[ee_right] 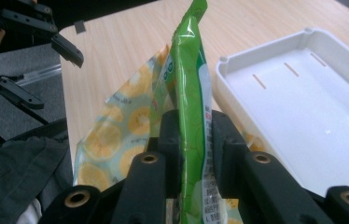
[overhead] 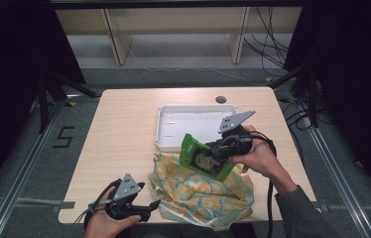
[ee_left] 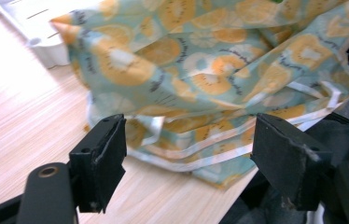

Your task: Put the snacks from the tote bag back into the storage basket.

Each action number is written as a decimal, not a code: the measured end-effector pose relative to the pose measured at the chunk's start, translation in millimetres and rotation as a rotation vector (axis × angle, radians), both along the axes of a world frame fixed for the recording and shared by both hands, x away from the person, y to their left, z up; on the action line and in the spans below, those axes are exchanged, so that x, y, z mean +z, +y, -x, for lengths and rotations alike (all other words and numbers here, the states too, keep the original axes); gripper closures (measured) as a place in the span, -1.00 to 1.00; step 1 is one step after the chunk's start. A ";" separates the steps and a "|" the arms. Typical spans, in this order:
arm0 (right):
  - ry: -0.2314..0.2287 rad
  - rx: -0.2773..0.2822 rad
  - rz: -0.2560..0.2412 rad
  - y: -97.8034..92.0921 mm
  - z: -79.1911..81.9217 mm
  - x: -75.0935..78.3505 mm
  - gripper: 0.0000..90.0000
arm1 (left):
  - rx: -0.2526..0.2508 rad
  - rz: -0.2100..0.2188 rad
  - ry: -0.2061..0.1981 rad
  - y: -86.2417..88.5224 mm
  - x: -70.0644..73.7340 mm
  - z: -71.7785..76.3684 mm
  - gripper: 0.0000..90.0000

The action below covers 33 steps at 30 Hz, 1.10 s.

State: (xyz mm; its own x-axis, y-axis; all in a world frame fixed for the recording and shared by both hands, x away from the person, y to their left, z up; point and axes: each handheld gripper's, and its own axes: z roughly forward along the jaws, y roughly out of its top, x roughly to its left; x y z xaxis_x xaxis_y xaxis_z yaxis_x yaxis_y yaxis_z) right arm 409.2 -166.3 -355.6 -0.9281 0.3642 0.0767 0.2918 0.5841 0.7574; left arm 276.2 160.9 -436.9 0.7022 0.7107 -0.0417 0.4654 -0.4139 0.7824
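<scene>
Green and glossy, the snack packet [overhead: 201,159] is pinched edge-on between the jaws of the right gripper [overhead: 216,150], held up off the table [overhead: 124,129] just above the far edge of the fruit-print cloth bag [overhead: 201,191] and near the front rim of the white plastic tray [overhead: 193,124]. In the right gripper view the snack packet [ee_right: 192,107] rises straight up out of the clamped jaws of the right gripper [ee_right: 196,140], with the tray [ee_right: 303,98] to one side of it and the cloth bag [ee_right: 116,135] to the other. The left gripper [overhead: 144,206] rests low at the table's near edge, just beside the bag's near corner; its jaws stand wide apart and grip nothing. In the left gripper view the left gripper [ee_left: 189,154] frames the bag's white-trimmed hem [ee_left: 200,154] between its spread jaws without touching it.
</scene>
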 end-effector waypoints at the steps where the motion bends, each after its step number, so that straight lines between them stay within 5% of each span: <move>1: -0.002 -0.001 -0.017 -1.3 -0.8 2.0 0.71 | 0.006 0.001 0.001 2.0 -0.9 -0.4 -0.43; 17: -0.044 -0.111 -0.109 -32.1 -12.2 24.8 0.71 | 0.032 -0.038 -0.005 13.4 -12.1 -5.9 -0.43; 23: -0.044 -0.184 -0.173 -47.1 -24.5 23.6 0.71 | 0.041 -0.062 0.004 14.7 -13.0 -6.9 -0.44; 33: -0.035 -0.268 -0.198 -62.1 -38.9 16.9 0.71 | 0.037 -0.063 -0.009 16.5 -12.3 -8.5 -0.44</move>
State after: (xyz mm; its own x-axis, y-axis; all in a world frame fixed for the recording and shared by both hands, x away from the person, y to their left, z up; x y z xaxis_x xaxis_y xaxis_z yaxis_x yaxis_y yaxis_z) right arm 448.0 -228.4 -338.8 -0.8045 0.5772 0.1399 0.3870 0.3308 0.8607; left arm 284.7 177.3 -449.2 0.6757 0.7371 0.0107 0.4739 -0.4455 0.7596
